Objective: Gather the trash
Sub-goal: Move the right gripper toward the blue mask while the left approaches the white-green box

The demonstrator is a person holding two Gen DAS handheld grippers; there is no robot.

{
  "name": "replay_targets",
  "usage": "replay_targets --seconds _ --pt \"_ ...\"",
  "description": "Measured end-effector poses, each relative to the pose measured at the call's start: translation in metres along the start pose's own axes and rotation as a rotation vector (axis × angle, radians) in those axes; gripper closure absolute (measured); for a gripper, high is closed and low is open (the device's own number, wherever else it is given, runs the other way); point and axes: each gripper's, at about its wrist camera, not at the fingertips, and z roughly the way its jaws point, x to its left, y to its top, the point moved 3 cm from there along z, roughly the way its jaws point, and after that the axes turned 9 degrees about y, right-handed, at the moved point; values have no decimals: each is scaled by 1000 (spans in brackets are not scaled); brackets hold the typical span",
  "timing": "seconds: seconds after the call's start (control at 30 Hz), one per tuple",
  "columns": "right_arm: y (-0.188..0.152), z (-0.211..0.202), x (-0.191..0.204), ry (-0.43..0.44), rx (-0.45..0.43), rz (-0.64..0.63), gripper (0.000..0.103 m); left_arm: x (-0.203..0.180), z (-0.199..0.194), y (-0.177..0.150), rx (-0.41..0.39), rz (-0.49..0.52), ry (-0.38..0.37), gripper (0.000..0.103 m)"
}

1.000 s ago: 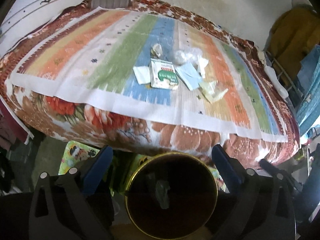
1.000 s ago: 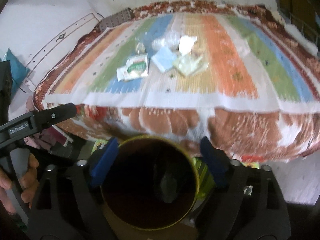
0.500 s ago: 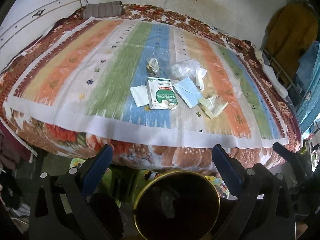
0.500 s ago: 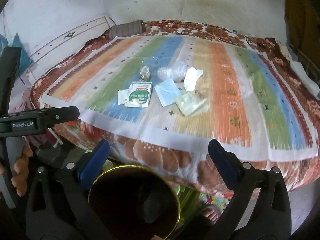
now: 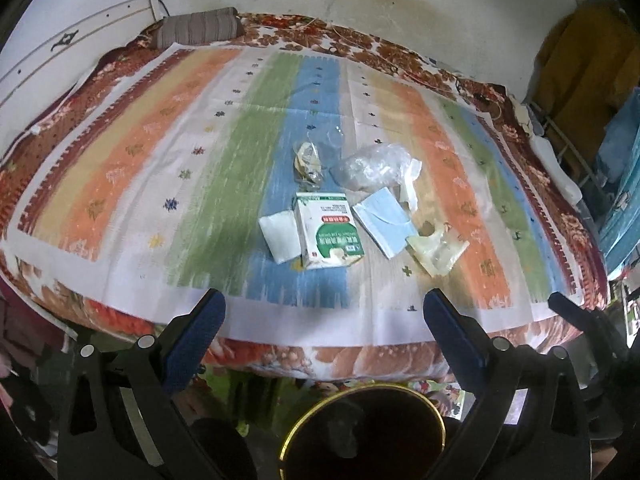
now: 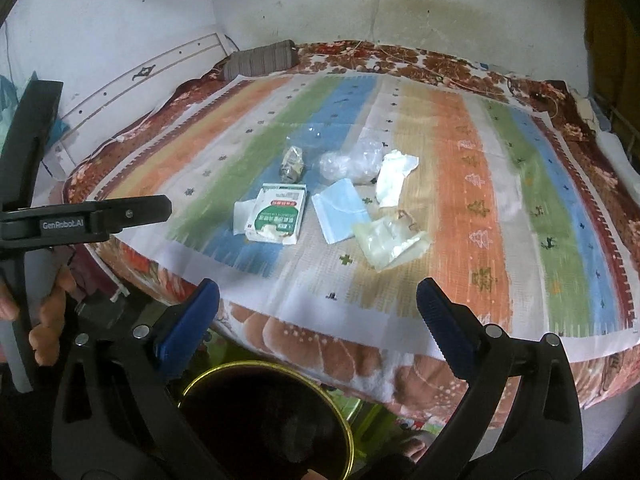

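Here, both grippers are held above the near edge of a bed [image 5: 120, 184] covered w/ a striped cloth [image 6: 460, 152]. The left gripper [image 5: 324, 312] is seen w/ its blue-padded jaws spread wide, nothing between them; the right gripper [image 6: 318, 300] is likewise spread to its widest, its jaws having just been opening, and nothing is gripped. The trash is grouped near the middle of the cloth, well apart from both tools: a green-and-white box [image 5: 330, 230] is laid flat, w/ a white tissue [image 5: 280, 234] touching its left side and a light blue face mask [image 5: 384, 220] just beside its right. A crumpled wrapper [image 5: 307, 162] is seen behind the box, a clear plastic bag [image 5: 370, 168] beside that, and a torn white packet [image 6: 394, 178] next to the bag. A yellowish plastic bag [image 5: 436, 250] is found nearest the right, touching the mask's corner (exact contact is hard to tell). A dark bin w/ a gold rim [image 5: 362, 434] is placed on the floor below the bed edge, under both grippers; something dim is visible inside, too dark to make out. In the right wrist view, the person's left hand [image 6: 48, 316] is wrapped round the left tool's handle. A striped pillow [image 6: 260, 60] is set at the far edge by the wall.
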Motion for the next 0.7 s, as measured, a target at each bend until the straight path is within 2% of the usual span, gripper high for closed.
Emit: replay_targets --seconds 0.13,0.37,0.7 --pt "6 8 -2 1 3 -9 9 7 9 12 18 -25 -7 6" --pt "23 30 -10 -9 15 -31 9 29 45 27 117 -99 -24 6" --pt "41 58 -23 -1 31 -22 10 41 76 41 165 -115 -20 6"
